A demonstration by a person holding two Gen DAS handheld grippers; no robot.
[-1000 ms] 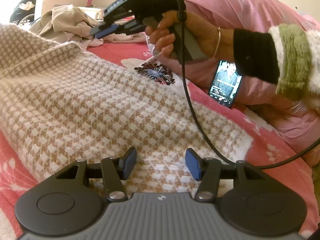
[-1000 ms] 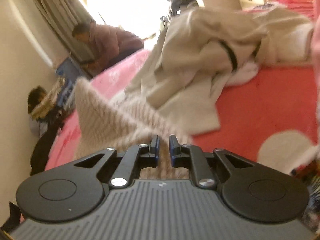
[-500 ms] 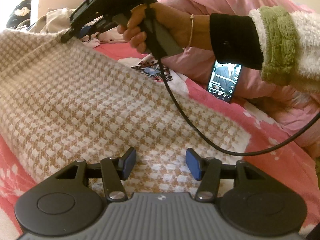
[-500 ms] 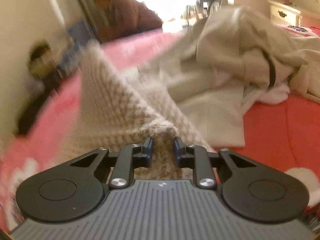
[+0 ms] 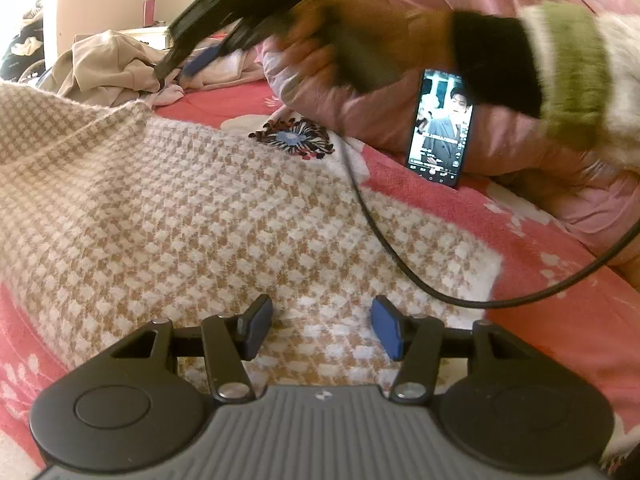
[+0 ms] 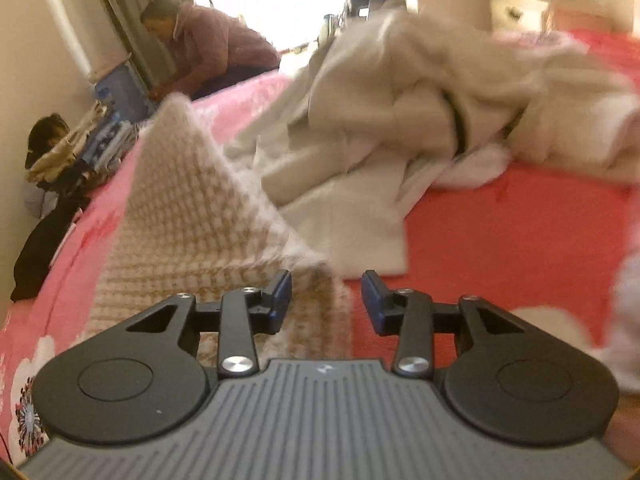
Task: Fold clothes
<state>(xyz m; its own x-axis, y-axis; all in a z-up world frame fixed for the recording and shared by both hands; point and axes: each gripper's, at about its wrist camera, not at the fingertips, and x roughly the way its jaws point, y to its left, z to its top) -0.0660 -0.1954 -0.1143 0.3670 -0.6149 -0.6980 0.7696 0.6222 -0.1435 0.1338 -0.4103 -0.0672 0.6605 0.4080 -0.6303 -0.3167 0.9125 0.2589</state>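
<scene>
A beige-and-white checked knit garment (image 5: 200, 220) lies spread on the red bedspread (image 5: 540, 320), its far corner folded over onto itself. My left gripper (image 5: 320, 330) hovers open just above the near part of the knit, nothing between its blue pads. In the left wrist view my right gripper (image 5: 172, 68), blurred, hangs just above the folded corner. In the right wrist view its jaws (image 6: 326, 300) are opening; the knit's corner (image 6: 316, 276) lies between and below the pads, which do not press on it.
A heap of beige and white clothes (image 6: 380, 120) lies beyond the knit. A lit phone (image 5: 440, 128) leans on a pink quilt (image 5: 400, 0). The gripper's black cable (image 5: 380, 236) trails across the knit. A person (image 6: 208, 44) crouches beside the bed's far end.
My right gripper's jaws have parted and let the knit's corner go; the corner now rests folded on the garment. The right hand has lifted slightly. The left gripper has stayed put.
</scene>
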